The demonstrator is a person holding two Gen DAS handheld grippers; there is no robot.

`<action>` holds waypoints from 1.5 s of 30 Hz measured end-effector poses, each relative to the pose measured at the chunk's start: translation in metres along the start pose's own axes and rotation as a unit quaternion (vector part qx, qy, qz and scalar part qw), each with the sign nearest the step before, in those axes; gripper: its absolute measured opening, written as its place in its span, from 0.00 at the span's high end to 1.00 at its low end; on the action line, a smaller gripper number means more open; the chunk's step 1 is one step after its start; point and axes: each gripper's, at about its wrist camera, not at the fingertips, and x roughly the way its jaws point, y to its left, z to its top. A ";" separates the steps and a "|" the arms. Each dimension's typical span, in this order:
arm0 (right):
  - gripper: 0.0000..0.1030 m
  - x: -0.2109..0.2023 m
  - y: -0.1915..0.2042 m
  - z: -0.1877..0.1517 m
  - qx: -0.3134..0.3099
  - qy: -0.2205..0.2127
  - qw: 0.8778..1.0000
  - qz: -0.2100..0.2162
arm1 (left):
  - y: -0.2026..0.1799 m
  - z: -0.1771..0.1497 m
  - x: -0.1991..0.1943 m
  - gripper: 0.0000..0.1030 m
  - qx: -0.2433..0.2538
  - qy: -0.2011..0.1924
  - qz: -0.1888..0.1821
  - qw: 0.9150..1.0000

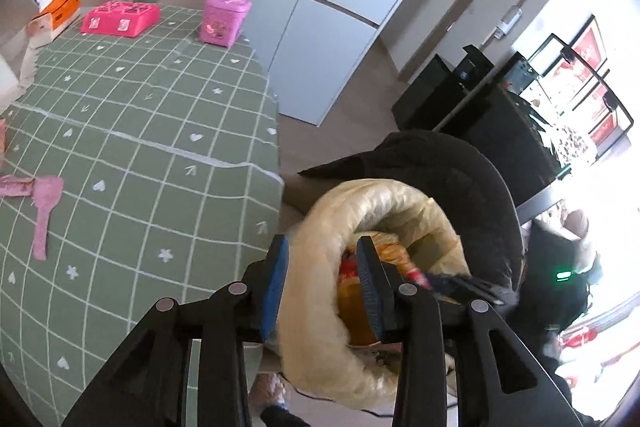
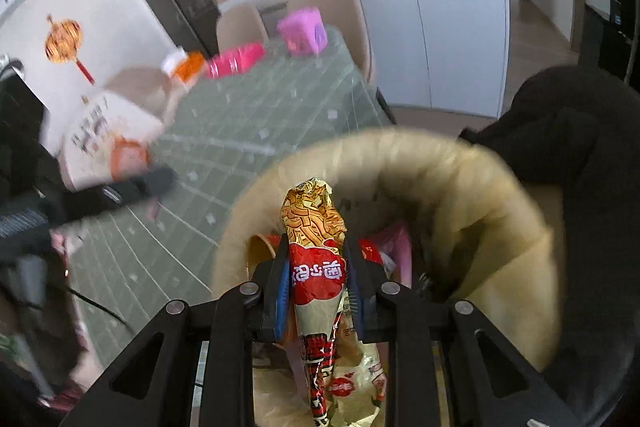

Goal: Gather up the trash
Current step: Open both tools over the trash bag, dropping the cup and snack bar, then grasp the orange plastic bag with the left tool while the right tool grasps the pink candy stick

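A snack wrapper (image 2: 316, 267) is held in the right fingers (image 2: 316, 281) above the bin bag (image 2: 400, 155), off the bench (image 1: 140, 147) edge. Left fingers (image 1: 322, 291) stand parted, empty. Release is judged next.

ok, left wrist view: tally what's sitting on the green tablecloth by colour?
Pink: 4, namely flat box, cube box, spoon-shaped piece, wrapper at the left edge
Orange: 1, tissue box
Total: 5; items cut off at the left edge are left out.
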 end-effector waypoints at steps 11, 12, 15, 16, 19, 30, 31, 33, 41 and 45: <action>0.76 0.035 -0.018 -0.012 0.029 0.063 0.996 -0.051 | 0.027 -0.005 -0.002 0.65 -0.013 0.001 0.011 1.000; 0.76 0.034 -0.019 -0.010 0.031 0.060 0.996 -0.051 | 0.027 -0.006 -0.002 0.65 -0.013 0.001 0.011 1.000; 0.63 0.026 -0.018 -0.010 0.031 0.048 0.996 -0.063 | 0.026 -0.006 -0.002 0.64 -0.014 0.000 0.012 1.000; 0.55 0.021 -0.017 -0.009 0.030 0.042 0.996 -0.068 | 0.027 -0.006 -0.003 0.64 -0.013 -0.001 0.012 1.000; 0.53 0.007 -0.014 -0.008 0.024 0.026 0.997 -0.075 | 0.030 -0.005 -0.006 0.64 -0.012 -0.004 0.008 1.000; 0.57 -0.057 0.032 0.016 -0.017 -0.045 0.993 -0.110 | 0.060 0.007 -0.048 0.64 -0.020 -0.046 0.000 0.999; 0.58 -0.062 0.042 0.021 -0.025 -0.052 0.992 -0.113 | 0.065 0.010 -0.057 0.64 -0.022 -0.055 0.000 0.998; 0.59 -0.069 0.058 0.032 -0.034 -0.064 0.991 -0.110 | 0.076 0.015 -0.072 0.64 -0.027 -0.071 0.002 0.997; 0.60 -0.090 0.148 0.096 -0.086 -0.114 0.987 -0.079 | 0.143 0.036 -0.156 0.63 -0.054 -0.167 0.034 0.984; 0.60 -0.092 0.201 0.138 -0.114 -0.141 0.982 -0.047 | 0.187 0.043 -0.196 0.59 -0.089 -0.222 0.076 0.968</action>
